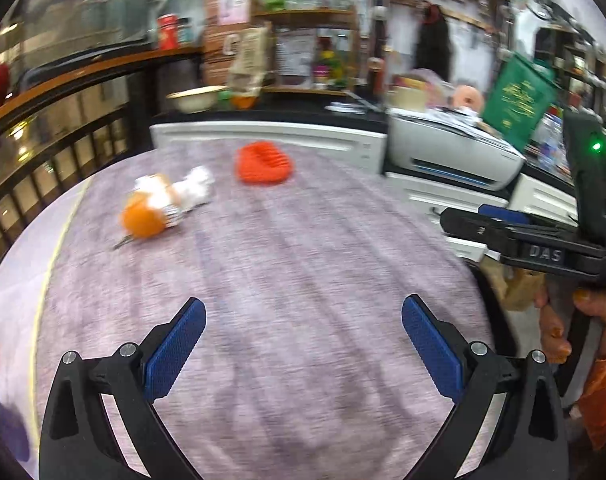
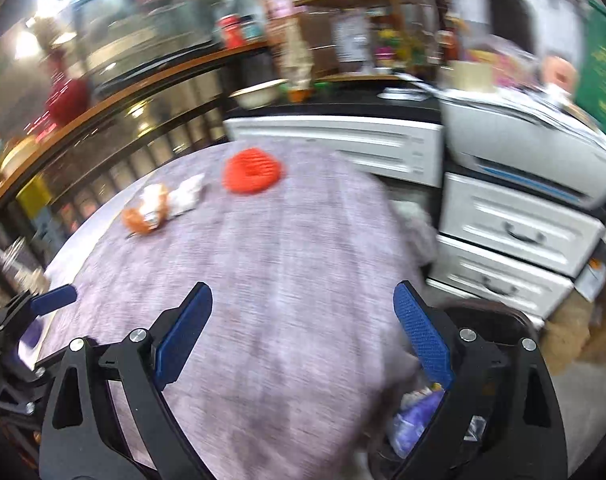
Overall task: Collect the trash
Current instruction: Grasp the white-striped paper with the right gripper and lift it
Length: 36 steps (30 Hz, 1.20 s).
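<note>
- Left wrist view: the left gripper (image 1: 303,344) hangs over the near part of the tabletop (image 1: 303,264), its jaws spread wide with nothing between them
- One cluster of trash (image 1: 165,204) lies on the far left of the tabletop; through the blur I count about three pieces, an orange ball-like piece touching white and orange crumpled wrappers
- One orange ridged dish (image 1: 263,162) sits apart from it, nearer the far edge; whether it counts as trash I cannot tell
- The right gripper (image 1: 491,224) shows at the right edge, held by a hand (image 1: 563,320); its jaws are hard to read here
- Right wrist view: the right gripper (image 2: 303,328) has jaws released and empty, over the near right part of the tabletop
- Below its right jaw a dark bin (image 2: 483,380) already holds crumpled purple and pale waste (image 2: 417,412), so part of the job looks done
- The same single cluster still waits on the far left, well apart from both grippers; collecting it appears to be what remains
</note>
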### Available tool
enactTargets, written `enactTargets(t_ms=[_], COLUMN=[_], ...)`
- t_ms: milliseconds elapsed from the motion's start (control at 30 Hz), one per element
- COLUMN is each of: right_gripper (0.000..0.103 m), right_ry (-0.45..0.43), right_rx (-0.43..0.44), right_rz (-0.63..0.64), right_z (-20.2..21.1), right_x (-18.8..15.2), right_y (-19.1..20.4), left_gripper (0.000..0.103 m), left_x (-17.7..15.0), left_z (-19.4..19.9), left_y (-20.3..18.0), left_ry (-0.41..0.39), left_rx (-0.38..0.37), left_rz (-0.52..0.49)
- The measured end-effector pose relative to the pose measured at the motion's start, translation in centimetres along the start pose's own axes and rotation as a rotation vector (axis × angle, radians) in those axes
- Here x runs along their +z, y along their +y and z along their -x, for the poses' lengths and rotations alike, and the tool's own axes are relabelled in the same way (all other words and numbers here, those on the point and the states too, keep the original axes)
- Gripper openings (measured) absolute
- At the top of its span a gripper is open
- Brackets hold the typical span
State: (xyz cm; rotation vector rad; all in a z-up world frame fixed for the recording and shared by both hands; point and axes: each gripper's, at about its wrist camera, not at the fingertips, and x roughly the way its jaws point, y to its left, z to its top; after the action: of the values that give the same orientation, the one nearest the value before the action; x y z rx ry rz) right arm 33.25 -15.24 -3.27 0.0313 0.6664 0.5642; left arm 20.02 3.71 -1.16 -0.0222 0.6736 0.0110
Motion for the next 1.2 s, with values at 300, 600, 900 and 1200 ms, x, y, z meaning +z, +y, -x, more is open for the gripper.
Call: enactTargets(t_ms=[300, 600, 900, 1200], right_gripper=[0.08, 0.058, 0.051, 0.032], right_ry=[0.073, 0.176, 0.315, 0.393], right_rx=[0.176, 0.193, 0.258, 0.296], right_rz=[0.132, 0.224, 0.091, 0.032], right_z=[-6.5, -15.2, -21.7, -23.8], right_x=[4.4, 8.2, 8.8, 8.8], right_y=[9.8, 17.7, 18.1, 19.3], left_gripper=[0.097, 0.097, 0.097, 0.097], left_x=[-1.3, -1.8, -2.3, -2.5], left_z=[0.5, 1.0, 0.9, 0.8], left_y=[7.0, 9.2, 9.8, 10.0], left_ry=[0.029, 0.024, 0.037, 0.043], left_rx=[0.112, 0.113, 0.096, 0.091], left_rz=[0.101, 0.14, 0.139, 0.146])
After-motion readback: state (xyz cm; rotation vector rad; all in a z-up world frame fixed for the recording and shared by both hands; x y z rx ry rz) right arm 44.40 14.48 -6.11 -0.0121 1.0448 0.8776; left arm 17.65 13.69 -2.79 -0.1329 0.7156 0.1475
